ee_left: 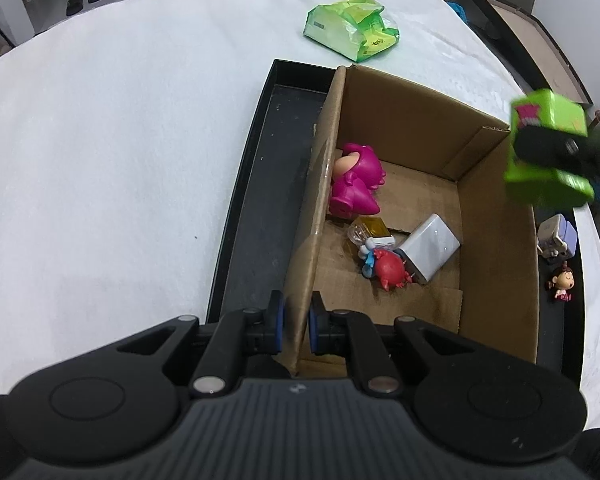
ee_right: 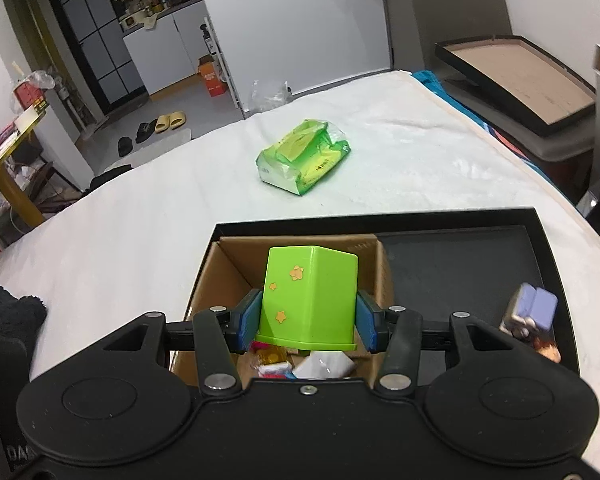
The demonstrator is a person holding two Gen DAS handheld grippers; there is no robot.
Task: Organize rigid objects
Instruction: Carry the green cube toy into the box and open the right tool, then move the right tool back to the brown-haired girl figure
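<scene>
A cardboard box point(ee_left: 496, 240) stands in a black tray point(ee_left: 256, 184) on a white cloth. Inside lie a magenta figure point(ee_left: 358, 180), a red crab toy point(ee_left: 390, 270), a white block point(ee_left: 430, 248) and a yellow packet point(ee_left: 374, 228). My left gripper point(ee_left: 296, 326) is shut on the box's left wall point(ee_left: 320, 184). My right gripper point(ee_right: 307, 322) is shut on a green plastic box point(ee_right: 310, 296) with star stickers, held above the cardboard box point(ee_right: 228, 280); the green box also shows in the left wrist view point(ee_left: 548, 152).
A green tissue pack point(ee_left: 352, 26) lies on the cloth beyond the tray. A purple-white toy point(ee_left: 558, 236) and a small doll point(ee_left: 562, 282) sit in the tray right of the box. Another black tray point(ee_right: 516, 76) leans at the right.
</scene>
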